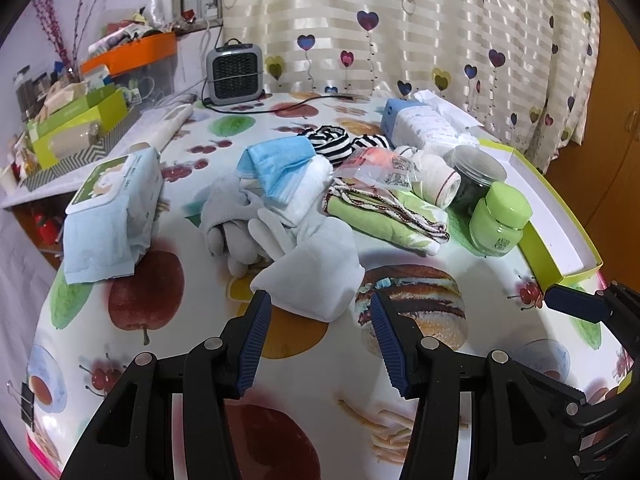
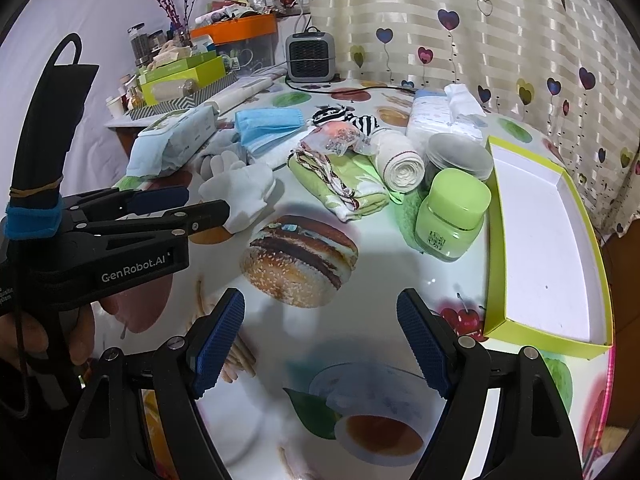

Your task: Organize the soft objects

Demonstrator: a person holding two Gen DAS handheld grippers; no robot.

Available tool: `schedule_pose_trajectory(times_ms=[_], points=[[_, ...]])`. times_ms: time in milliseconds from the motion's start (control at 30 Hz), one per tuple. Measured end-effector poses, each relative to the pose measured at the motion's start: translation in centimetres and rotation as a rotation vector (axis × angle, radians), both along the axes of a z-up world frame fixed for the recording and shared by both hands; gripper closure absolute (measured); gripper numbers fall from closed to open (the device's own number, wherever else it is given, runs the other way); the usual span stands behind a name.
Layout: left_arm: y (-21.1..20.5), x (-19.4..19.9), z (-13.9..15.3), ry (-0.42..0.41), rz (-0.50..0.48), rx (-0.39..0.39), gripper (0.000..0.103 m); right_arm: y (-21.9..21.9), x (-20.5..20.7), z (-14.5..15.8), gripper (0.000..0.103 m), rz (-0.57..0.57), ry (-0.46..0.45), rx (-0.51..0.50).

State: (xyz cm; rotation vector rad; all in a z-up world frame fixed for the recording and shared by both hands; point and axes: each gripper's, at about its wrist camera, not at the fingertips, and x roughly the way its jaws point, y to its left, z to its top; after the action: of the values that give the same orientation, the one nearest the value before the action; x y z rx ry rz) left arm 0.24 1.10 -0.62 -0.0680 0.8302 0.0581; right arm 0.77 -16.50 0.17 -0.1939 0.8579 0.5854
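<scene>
The left gripper (image 1: 320,300) stands wide open at the bottom centre of its own view, gripping nothing — the cuff of a white glove (image 1: 316,268) lies between its blue tips, and whether a pad touches the cloth is hard to tell. The right gripper (image 2: 320,300) is likewise spread wide over the printed tablecloth (image 2: 360,360), empty. Past the glove, mid-frame, lie blue face masks (image 1: 276,162), a green folded cloth (image 1: 384,216) and a rolled bandage (image 1: 436,178). The yellow-green box (image 2: 552,232) at the right edge is partly cut off; a dark jar (image 1: 476,176) sits half hidden behind a green jar (image 1: 500,220).
</scene>
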Motion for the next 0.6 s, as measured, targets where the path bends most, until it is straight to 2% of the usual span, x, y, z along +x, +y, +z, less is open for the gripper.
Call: schedule_pose_trajectory(times_ms=[600], points=[[-0.10, 0.58, -0.62, 0.009, 0.006, 0.001, 0.052, 0.26, 0.27, -0.16, 0.024, 0.001, 0.003, 0.002]])
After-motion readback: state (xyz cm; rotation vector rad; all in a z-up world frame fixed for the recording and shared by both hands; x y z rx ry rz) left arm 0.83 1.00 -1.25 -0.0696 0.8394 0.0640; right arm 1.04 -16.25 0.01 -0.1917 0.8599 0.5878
